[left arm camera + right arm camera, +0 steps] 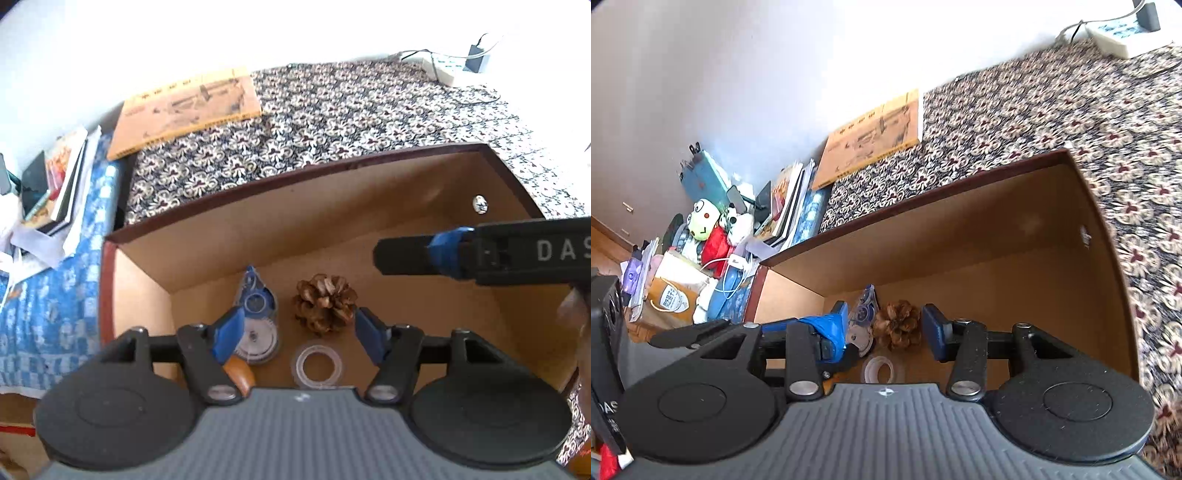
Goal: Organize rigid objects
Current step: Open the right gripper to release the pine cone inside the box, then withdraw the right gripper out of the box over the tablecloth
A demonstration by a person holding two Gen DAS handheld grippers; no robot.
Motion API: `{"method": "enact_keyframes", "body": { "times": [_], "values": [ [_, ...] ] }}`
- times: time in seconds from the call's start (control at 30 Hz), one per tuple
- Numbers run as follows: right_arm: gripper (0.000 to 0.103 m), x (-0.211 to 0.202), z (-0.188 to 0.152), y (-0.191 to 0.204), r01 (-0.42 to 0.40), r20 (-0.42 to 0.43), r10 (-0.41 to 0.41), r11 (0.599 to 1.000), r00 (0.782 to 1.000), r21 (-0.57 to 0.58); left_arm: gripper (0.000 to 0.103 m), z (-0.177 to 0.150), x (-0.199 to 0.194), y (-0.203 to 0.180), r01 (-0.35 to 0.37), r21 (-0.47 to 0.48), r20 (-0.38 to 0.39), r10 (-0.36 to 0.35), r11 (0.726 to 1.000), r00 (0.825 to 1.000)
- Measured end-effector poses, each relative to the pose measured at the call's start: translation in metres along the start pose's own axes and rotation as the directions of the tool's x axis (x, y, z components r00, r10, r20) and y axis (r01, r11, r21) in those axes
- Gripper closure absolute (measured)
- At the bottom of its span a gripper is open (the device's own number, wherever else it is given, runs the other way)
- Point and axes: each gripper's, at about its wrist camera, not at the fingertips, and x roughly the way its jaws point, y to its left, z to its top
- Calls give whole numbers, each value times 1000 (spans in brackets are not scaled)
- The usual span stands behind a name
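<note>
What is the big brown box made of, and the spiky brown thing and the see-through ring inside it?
The box looks like cardboard: matte tan inside walls, thin dark-red outer edge. The spiky thing is a pine cone, dry and woody, with brown overlapping scales. The ring is probably a roll of clear plastic tape: glossy, and the box floor shows through it.

We see the right gripper (pixel 884 328) with its jaws apart and nothing between them, above a cardboard box (pixel 960 236). Inside lie a pine cone (pixel 899 326), a tape roll (pixel 881 370) and a correction tape dispenser (pixel 862 317).
</note>
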Motion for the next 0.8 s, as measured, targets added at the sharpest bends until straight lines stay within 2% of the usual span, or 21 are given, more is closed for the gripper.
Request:
{"method": "enact_keyframes", "body": {
  "times": [0.3,0.47,0.6,0.8],
  "values": [
    [74,-30,-27,13,10,48,-9,1000,999,-18,33,-18,-33,-11,-28,31,73,25,999,997],
    [74,-40,-34,13,-38,38,38,999,999,-5,31,-28,-47,-13,-59,1,98,59,998,993],
    [74,-50,-43,17,-81,31,83,996,996,-41,29,-37,-55,-17,-88,-34,101,91,996,991],
    [74,-72,-55,10,-96,46,100,993,994,-71,28,-48,-70,-30,-124,-101,98,134,987,986]
  ]
}}
